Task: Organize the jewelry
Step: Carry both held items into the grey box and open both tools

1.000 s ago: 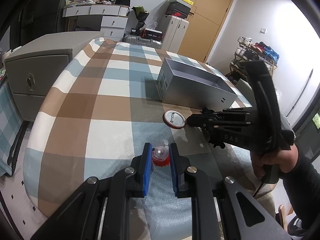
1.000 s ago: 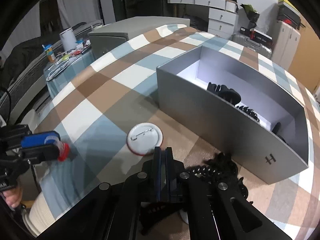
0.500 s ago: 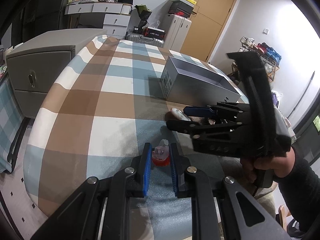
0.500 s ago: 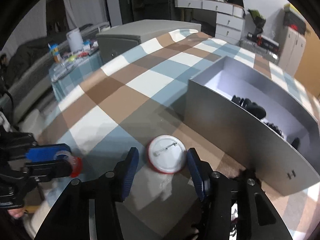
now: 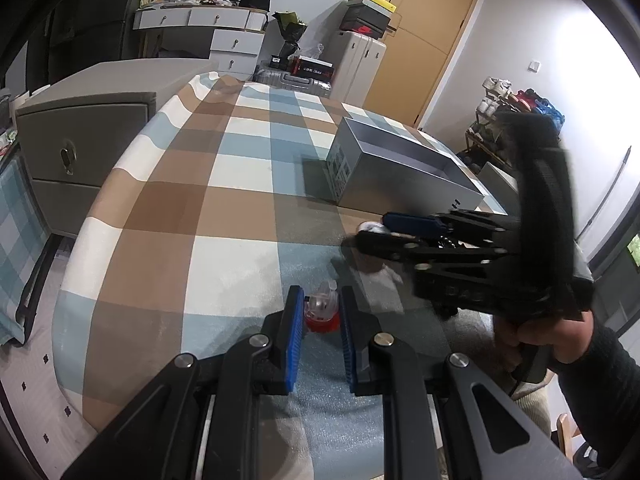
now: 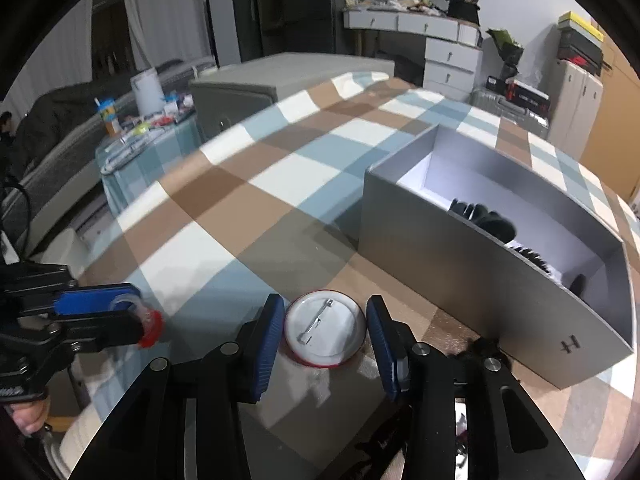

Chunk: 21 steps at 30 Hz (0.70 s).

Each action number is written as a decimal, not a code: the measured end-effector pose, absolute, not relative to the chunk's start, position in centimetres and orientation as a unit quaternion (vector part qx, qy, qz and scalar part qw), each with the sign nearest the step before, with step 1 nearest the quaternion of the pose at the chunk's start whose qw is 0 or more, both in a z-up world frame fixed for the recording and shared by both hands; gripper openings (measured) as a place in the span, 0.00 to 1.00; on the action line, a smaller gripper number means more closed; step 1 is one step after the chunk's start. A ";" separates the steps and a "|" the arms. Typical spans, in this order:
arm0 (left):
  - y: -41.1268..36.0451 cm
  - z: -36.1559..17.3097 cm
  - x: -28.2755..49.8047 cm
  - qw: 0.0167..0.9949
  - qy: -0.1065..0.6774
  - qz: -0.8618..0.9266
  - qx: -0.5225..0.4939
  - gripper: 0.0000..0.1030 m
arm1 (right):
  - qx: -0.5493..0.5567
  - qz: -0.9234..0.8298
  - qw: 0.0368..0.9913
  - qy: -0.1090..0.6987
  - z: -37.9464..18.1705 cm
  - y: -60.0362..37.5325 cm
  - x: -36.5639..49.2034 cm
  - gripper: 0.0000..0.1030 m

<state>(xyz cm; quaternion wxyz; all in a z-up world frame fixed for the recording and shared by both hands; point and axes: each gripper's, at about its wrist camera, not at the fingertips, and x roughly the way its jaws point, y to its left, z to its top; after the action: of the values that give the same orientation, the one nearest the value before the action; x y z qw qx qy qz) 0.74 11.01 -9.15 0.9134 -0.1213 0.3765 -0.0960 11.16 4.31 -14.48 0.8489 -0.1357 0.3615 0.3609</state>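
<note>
A white round pin badge [image 6: 325,329] with a red rim lies face down on the checked tablecloth. My right gripper [image 6: 326,336] is open with its blue pads on either side of the badge, not touching it. My left gripper [image 5: 319,318] is shut on a small clear ornament with a red base [image 5: 322,311], seen from the side in the right wrist view [image 6: 141,321]. The open grey box [image 6: 532,268] holds dark hair accessories [image 6: 486,216]. In the left wrist view the right gripper [image 5: 370,232] hides most of the badge.
The grey box [image 5: 400,176] stands to the right on the table. Dark hair ties [image 6: 480,350] lie by the box's front wall. A grey cabinet [image 5: 80,140] stands left of the table. A side table with clutter [image 6: 136,128] is beyond the table's edge.
My right gripper has opened from shut and moved forward so its pads straddle the badge. The left gripper has kept hold of the red-based ornament and barely moved.
</note>
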 end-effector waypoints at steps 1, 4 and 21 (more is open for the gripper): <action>11.0 -9.1 0.8 0.914 0.377 -0.096 -0.120 0.12 | -0.130 0.364 0.850 0.358 -14.1 4.1 11.0 0.40; 10.7 -8.2 1.3 0.918 0.369 -0.096 -0.110 0.12 | -0.106 0.375 0.857 0.338 -12.4 2.9 10.2 0.40; 5.4 -2.5 9.2 0.933 0.319 -0.151 -0.063 0.12 | 0.000 0.364 0.891 0.271 -3.7 -5.7 12.0 0.40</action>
<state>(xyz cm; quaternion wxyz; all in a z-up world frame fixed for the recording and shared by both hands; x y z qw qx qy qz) 9.24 5.42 -2.49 0.9334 -0.0627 0.3193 -0.1513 12.00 -5.74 -3.67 0.8910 0.0000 0.2713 0.3641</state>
